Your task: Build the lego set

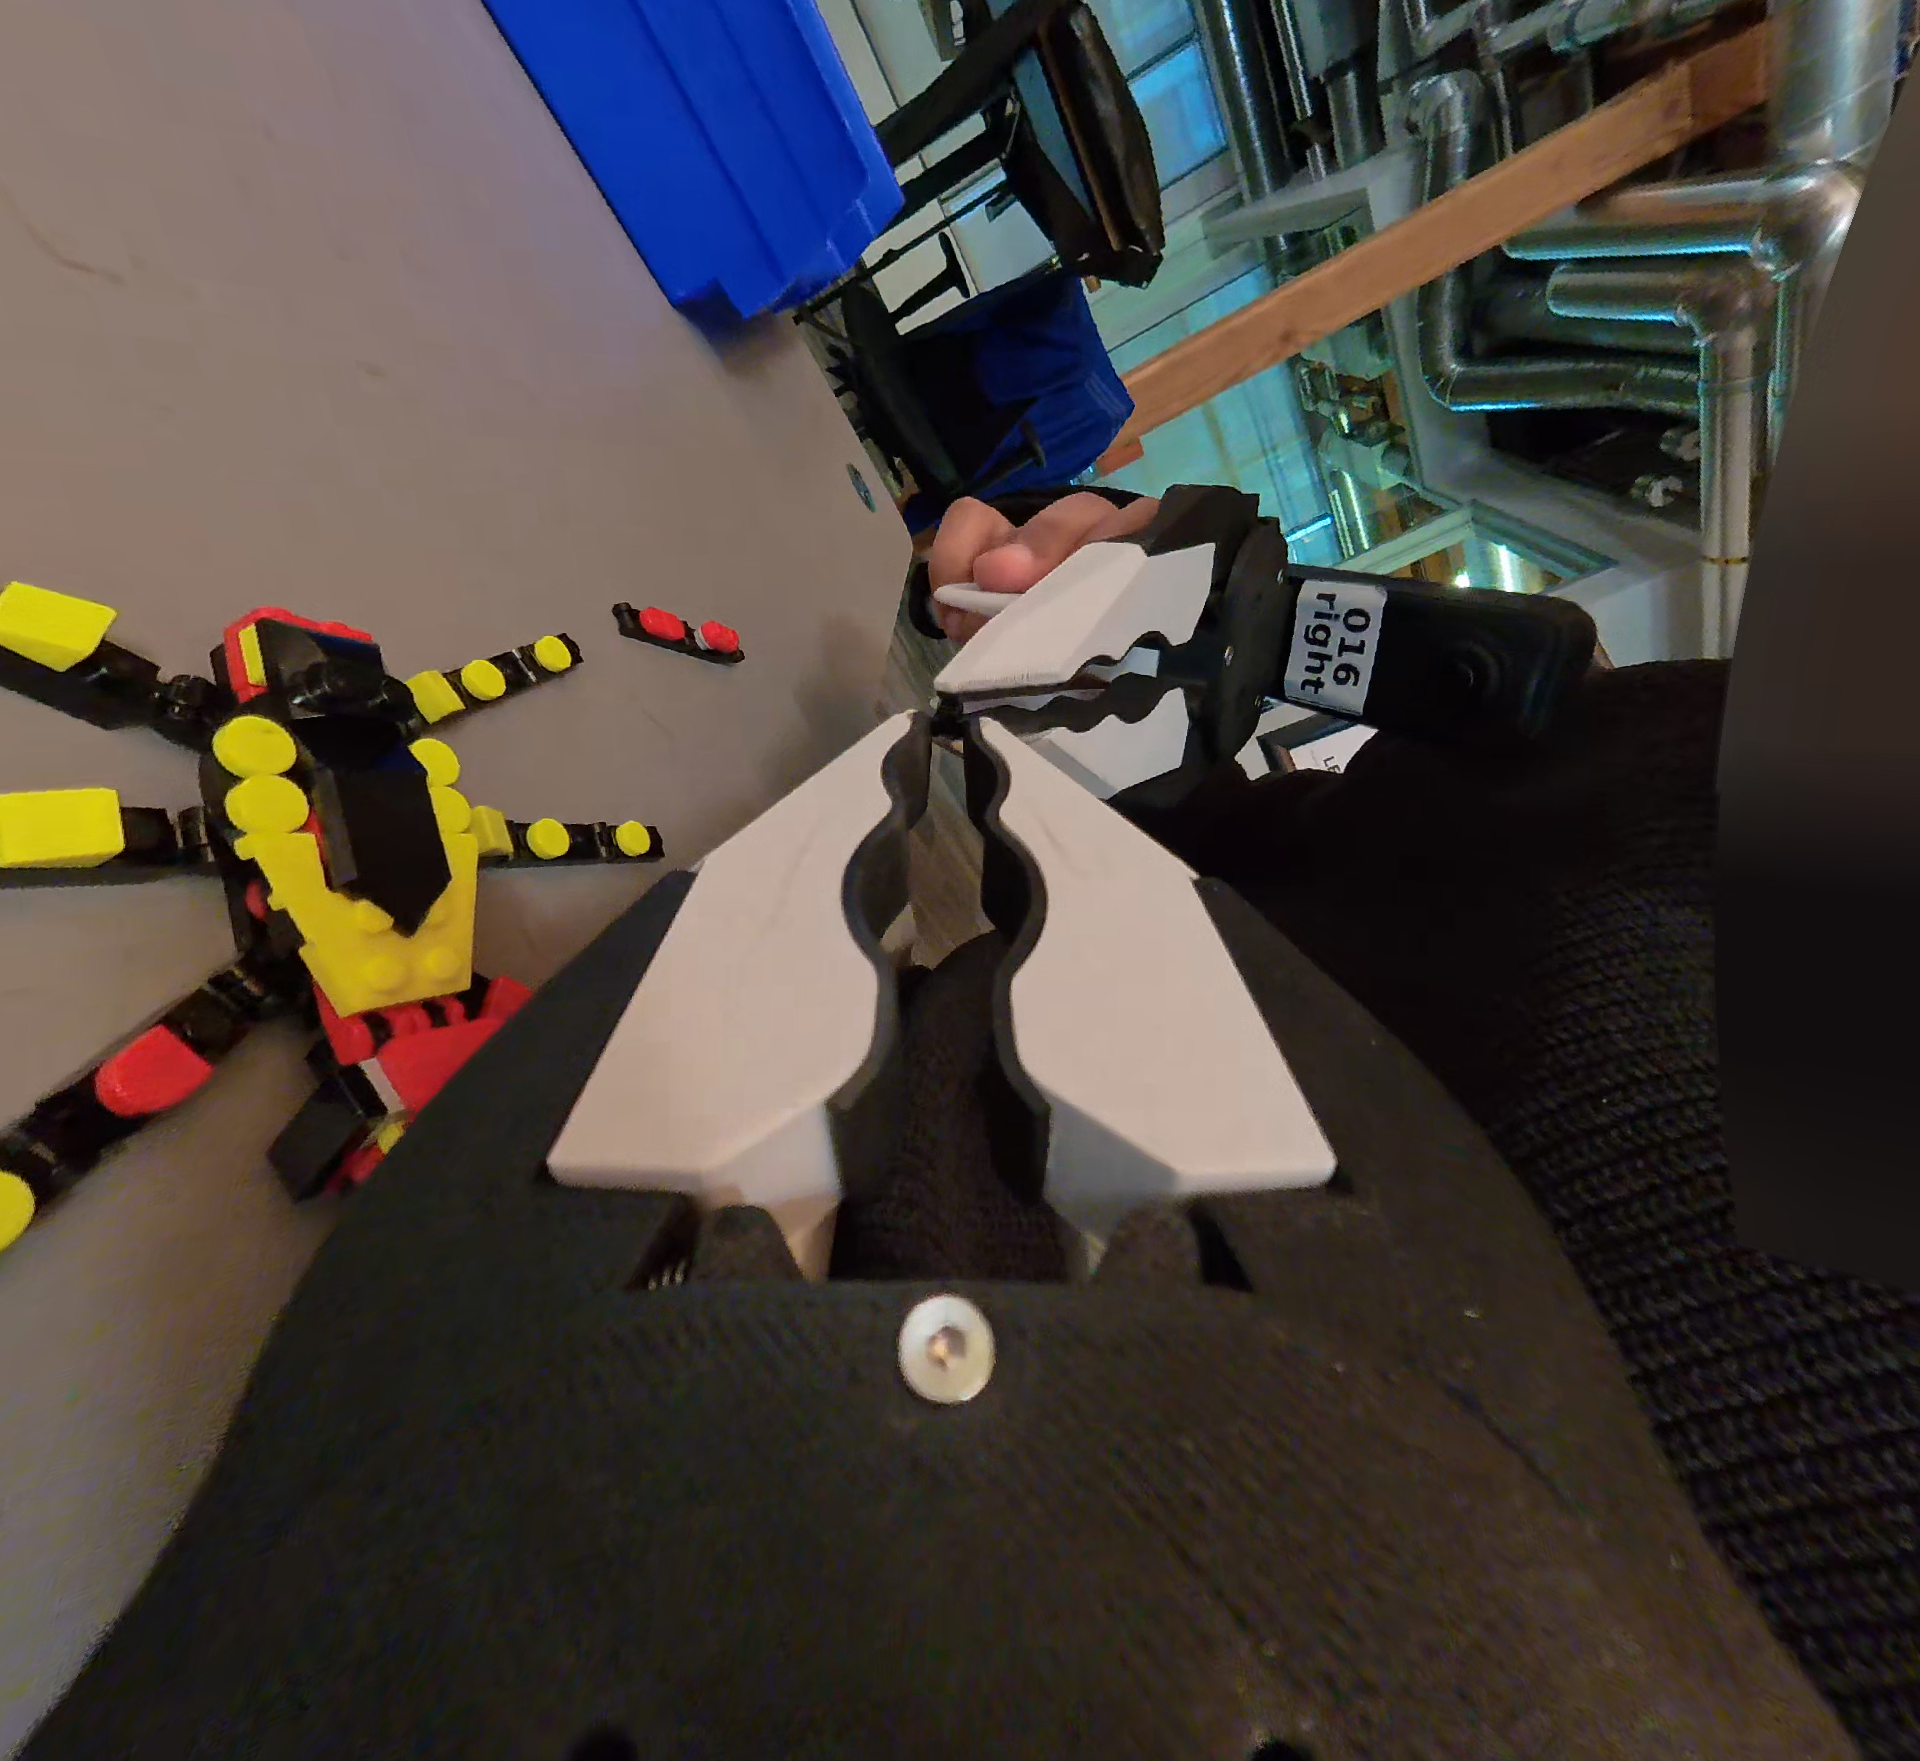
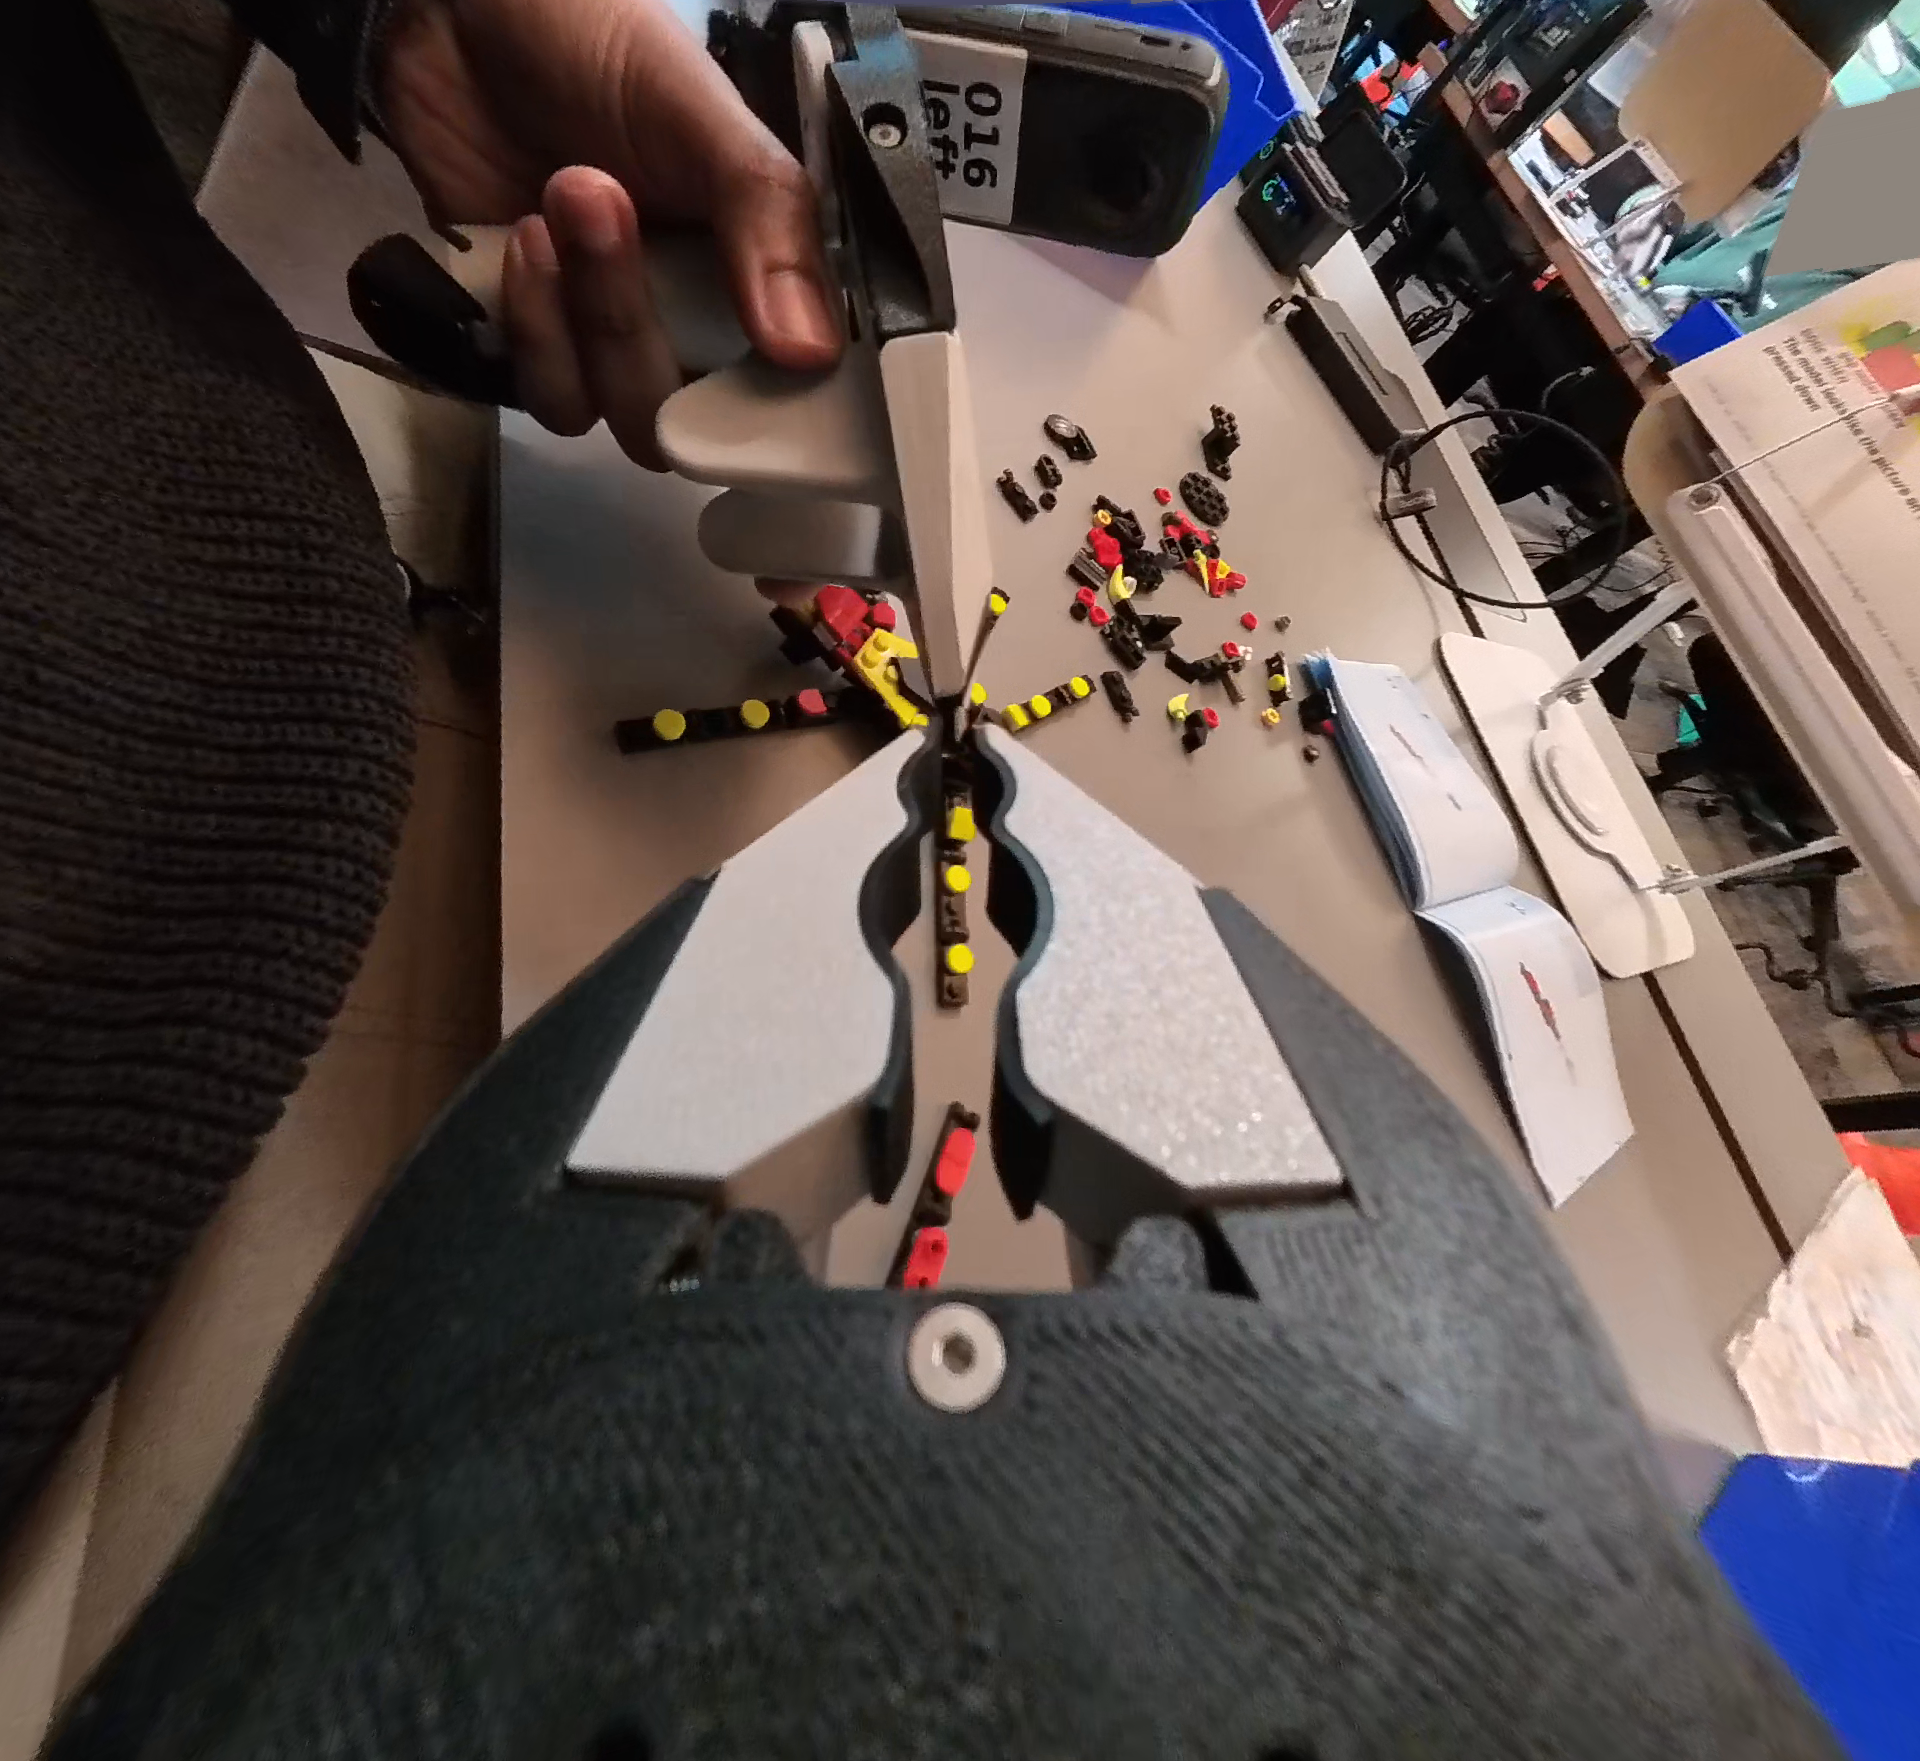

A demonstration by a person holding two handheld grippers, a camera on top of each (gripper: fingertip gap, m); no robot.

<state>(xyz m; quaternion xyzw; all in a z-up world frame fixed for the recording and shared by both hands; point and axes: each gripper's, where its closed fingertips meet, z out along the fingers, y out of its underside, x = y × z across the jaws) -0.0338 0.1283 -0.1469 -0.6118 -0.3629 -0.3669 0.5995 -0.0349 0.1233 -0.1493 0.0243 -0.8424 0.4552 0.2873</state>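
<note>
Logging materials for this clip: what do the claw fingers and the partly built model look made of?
Left claw fingers: matte white plastic with black wavy liners, likely 3D-printed given the grainy black mount. Lego model: glossy moulded plastic in yellow, black and red, judging by its studs and highlights.

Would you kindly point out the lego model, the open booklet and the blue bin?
lego model (image 1: 384,922), left wrist view, yellow body.
open booklet (image 2: 1455,838), right wrist view, upper page.
blue bin (image 1: 665,70), left wrist view, side wall.

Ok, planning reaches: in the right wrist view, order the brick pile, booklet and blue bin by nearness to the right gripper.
From the right gripper:
1. brick pile, just ahead-right.
2. booklet, farther right.
3. blue bin, far end.
</note>
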